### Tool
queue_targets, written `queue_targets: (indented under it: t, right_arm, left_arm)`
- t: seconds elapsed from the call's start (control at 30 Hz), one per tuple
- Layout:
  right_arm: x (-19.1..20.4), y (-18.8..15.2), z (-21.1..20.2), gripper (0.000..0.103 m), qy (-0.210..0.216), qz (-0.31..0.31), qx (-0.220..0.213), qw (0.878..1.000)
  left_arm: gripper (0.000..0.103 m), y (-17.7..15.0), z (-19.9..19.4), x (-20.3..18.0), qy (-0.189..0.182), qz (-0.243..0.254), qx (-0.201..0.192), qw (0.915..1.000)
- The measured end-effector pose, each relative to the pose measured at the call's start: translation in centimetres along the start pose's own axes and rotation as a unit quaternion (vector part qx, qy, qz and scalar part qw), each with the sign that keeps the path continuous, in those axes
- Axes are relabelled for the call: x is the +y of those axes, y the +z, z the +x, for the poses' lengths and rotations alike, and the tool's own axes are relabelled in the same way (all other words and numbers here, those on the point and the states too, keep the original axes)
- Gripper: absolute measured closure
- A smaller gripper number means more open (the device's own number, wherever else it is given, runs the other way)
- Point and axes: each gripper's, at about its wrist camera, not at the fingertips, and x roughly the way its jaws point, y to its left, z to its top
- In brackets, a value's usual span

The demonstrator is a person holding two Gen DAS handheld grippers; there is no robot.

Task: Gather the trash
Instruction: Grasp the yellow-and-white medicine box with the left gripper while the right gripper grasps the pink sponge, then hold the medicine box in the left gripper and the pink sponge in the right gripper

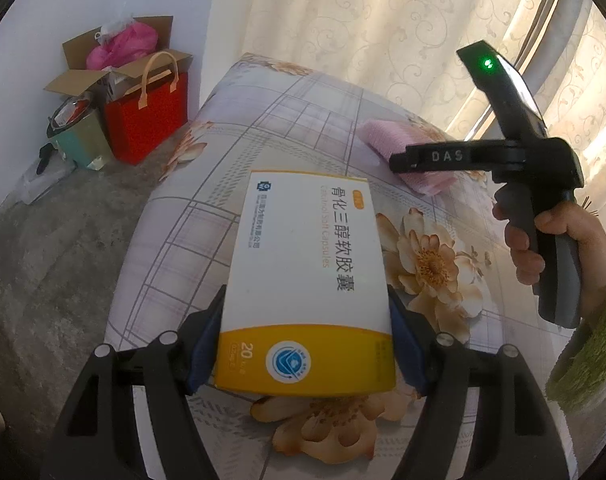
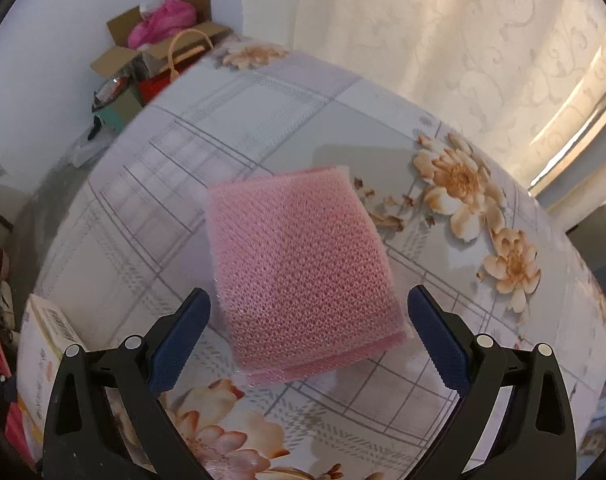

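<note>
Jaws: my left gripper [image 1: 305, 344] clamps white-and-yellow cardboard medicine box [image 1: 309, 280]; right gripper [image 2: 309, 340] open, straddling pink foam mesh sleeve [image 2: 303, 272] on floral worktop [image 2: 183, 184].

Pink mesh pad [image 2: 303, 268], floral checked tablecloth [image 2: 223, 128]

A white-and-yellow cardboard medicine box [image 1: 307, 280] with Chinese print is gripped at its yellow end, lengthwise above the floral surface [image 1: 431, 264]. A pink foam-mesh sleeve [image 2: 303, 272], squarish and flattened, lies on that surface.
</note>
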Motion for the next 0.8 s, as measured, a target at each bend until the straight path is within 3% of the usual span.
queue_targets:
  t: [0.07,0.17,0.43,0.63,0.7,0.8]
  right_arm:
    - [0.1,-0.4,0.1,0.02,-0.009,-0.002,0.003,1.0]
    - [-0.1,-1.0,-0.3,0.023,-0.013,0.004,0.002,1.0]
    - [-2.1,-6.0,-3.7,0.025,-0.009,0.032,-0.003,0.999]
    - [-3.5,-15.4,-9.3,0.024,-0.05,0.045,-0.012,0.998]
    - [-4.7,-19.6,-11.1,0.024,-0.042,0.079,-0.014,0.996]
    - [-6.0,-25.6,-13.4,0.024,-0.079,0.127,-0.018,0.989]
  left_arm:
    - [0.032,0.0,0.1,-0.1,0.002,0.002,0.0,1.0]
    - [0.032,0.0,0.1,-0.2,0.001,0.001,0.001,1.0]
    - [0.032,-1.4,-0.6,-1.5,-0.01,0.021,0.008,0.9997]
    - [0.032,-5.4,-2.0,-4.4,-0.046,0.08,0.023,0.9954]
    - [0.032,-6.6,-2.6,-5.4,-0.063,0.094,0.031,0.9931]
    - [0.032,-9.0,-3.5,-7.6,-0.083,0.117,0.043,0.9887]
